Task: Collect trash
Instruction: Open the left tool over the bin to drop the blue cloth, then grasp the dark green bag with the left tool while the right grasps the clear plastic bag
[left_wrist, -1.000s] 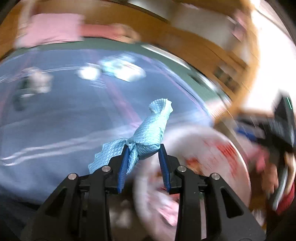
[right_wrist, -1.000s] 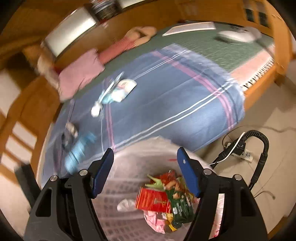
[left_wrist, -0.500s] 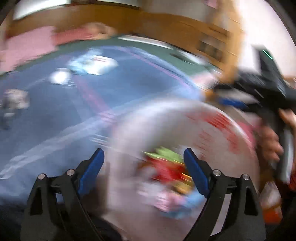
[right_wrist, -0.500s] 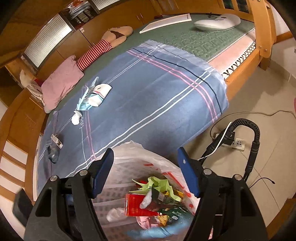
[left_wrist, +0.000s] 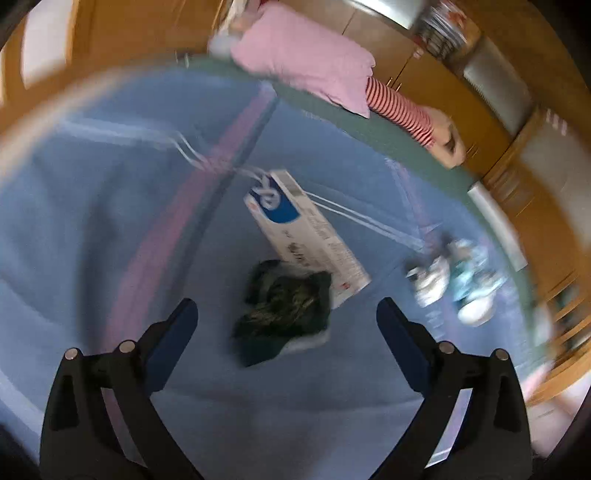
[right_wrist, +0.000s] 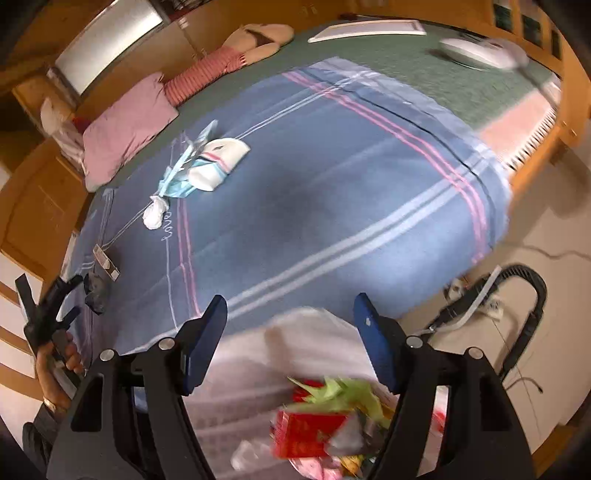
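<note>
My left gripper (left_wrist: 286, 325) is open and empty, just above a dark crumpled wrapper (left_wrist: 286, 304) on the blue blanket (left_wrist: 110, 240). A white and blue box (left_wrist: 306, 232) lies just beyond the wrapper. White and teal trash (left_wrist: 458, 284) lies to the right. My right gripper (right_wrist: 291, 321) is open and empty over a clear trash bag (right_wrist: 325, 417) holding a red packet (right_wrist: 310, 432) and green scraps. In the right wrist view the left gripper (right_wrist: 51, 306) is at the far left by the dark wrapper (right_wrist: 96, 291); a white wad (right_wrist: 155, 214) and teal and white wrappers (right_wrist: 207, 162) lie on the blanket.
A pink pillow (left_wrist: 306, 62) and a striped doll (left_wrist: 402, 110) lie at the head of the bed. A wooden frame (right_wrist: 565, 122) edges the bed. A black cable and a power strip (right_wrist: 491, 306) lie on the floor at the right.
My left gripper opened and let the blue cloth go over the bag, then swung left to the dark wrapper on the blanket. My right gripper stayed over the bag.
</note>
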